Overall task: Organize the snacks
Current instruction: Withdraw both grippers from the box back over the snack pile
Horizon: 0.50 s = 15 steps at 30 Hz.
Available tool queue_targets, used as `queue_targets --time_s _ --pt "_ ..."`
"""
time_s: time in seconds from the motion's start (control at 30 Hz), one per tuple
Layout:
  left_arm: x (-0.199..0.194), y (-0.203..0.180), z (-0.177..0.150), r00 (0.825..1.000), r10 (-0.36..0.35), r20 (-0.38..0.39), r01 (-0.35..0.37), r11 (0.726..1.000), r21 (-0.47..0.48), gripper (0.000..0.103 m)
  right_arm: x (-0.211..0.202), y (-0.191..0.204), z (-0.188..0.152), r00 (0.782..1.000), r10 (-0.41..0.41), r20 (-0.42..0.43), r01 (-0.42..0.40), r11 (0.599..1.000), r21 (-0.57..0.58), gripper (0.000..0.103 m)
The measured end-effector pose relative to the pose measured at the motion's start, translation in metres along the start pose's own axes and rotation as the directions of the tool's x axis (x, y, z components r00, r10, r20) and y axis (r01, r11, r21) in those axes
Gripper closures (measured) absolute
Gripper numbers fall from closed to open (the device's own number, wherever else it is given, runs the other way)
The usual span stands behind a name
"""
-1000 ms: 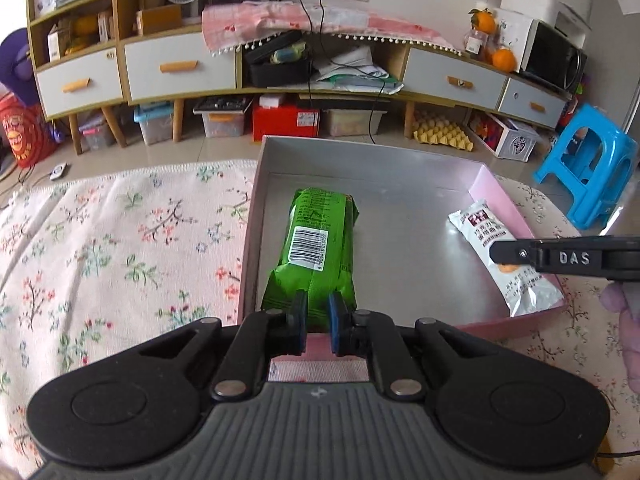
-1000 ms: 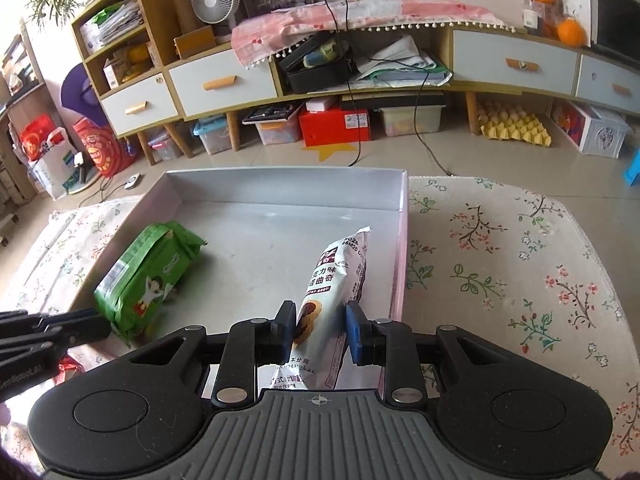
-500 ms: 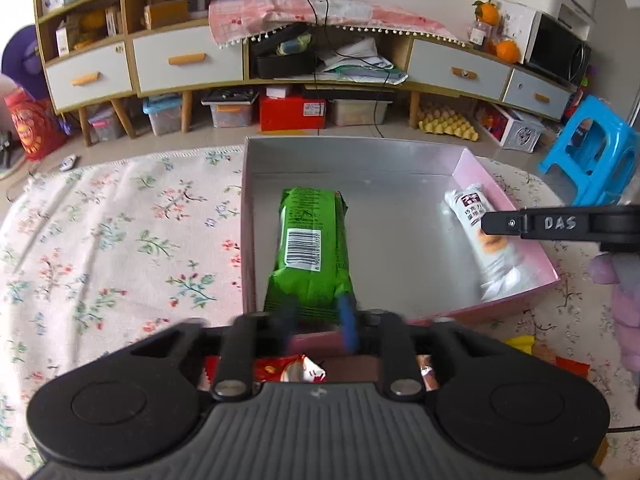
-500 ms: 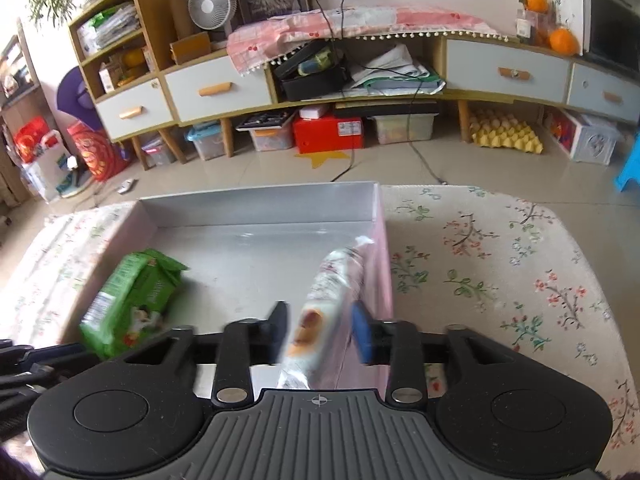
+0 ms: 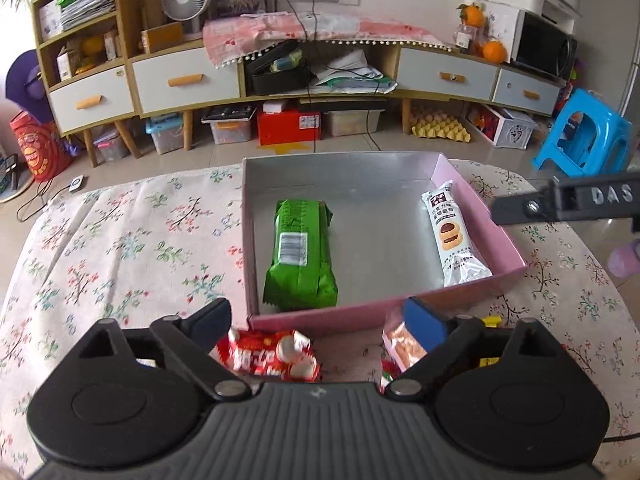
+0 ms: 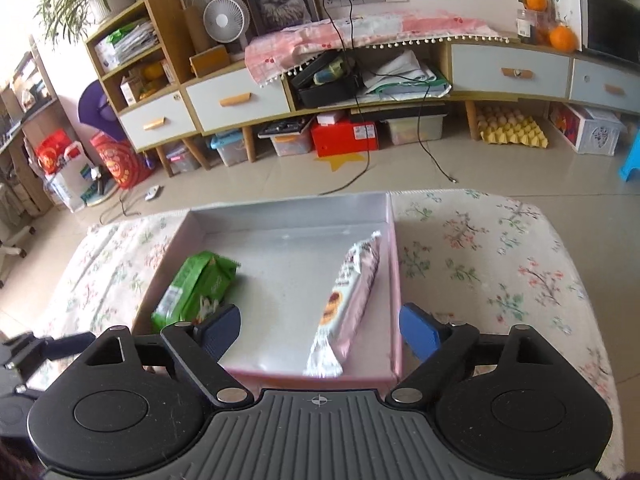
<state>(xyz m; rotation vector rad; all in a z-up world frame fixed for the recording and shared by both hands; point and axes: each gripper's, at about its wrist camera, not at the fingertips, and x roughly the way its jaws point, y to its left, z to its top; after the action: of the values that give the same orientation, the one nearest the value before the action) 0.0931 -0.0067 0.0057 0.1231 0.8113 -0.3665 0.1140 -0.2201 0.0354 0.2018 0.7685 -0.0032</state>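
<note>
A pink box with a silver inside (image 5: 505,240) (image 6: 394,280) sits on the flowered cloth. A green snack pack (image 5: 300,256) (image 6: 196,288) lies at its left side. A white cookie pack (image 5: 452,232) (image 6: 348,300) lies along its right wall. My left gripper (image 5: 320,322) is open and empty, pulled back in front of the box, over a red candy pack (image 5: 268,354) and a pink wrapped snack (image 5: 400,344). My right gripper (image 6: 320,328) is open and empty at the box's near edge; one of its fingers (image 5: 560,200) shows in the left wrist view.
The table carries a flowered cloth (image 5: 120,248) (image 6: 500,260). A blue stool (image 5: 584,136) stands on the floor at right. Behind are a long cabinet with drawers (image 5: 184,80), storage bins and a yellow egg tray (image 5: 440,126) on the floor.
Both grippers let go of their packs, opened wide and pulled back from the box. The green pack and the cookie pack now lie in the box. Snacks in front of the box came into view.
</note>
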Motion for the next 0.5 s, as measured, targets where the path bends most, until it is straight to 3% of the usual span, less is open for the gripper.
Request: queue_targets --time_s 0.17,0.37,0.5 --pt "-0.015 0.005 -0.004 1.000 0.016 -0.021 -0.017 0.999 -0.040 0.001 -0.020 0.006 -0.011 0.998 -0.046 -0.030 0.046 0.999 -0.007 0.007" --pt "-0.026 0.015 -0.018 0.998 0.032 -0.063 -0.037 0.995 -0.093 0.000 -0.028 0.005 -0.033 0.994 -0.046 -0.099 0.050 0.998 0.029 0.006" --pt "-0.028 0.020 -0.037 0.996 0.035 -0.081 -0.044 0.993 -0.106 0.000 -0.033 0.002 -0.058 0.995 -0.024 -0.100 0.027 0.999 0.031 0.006"
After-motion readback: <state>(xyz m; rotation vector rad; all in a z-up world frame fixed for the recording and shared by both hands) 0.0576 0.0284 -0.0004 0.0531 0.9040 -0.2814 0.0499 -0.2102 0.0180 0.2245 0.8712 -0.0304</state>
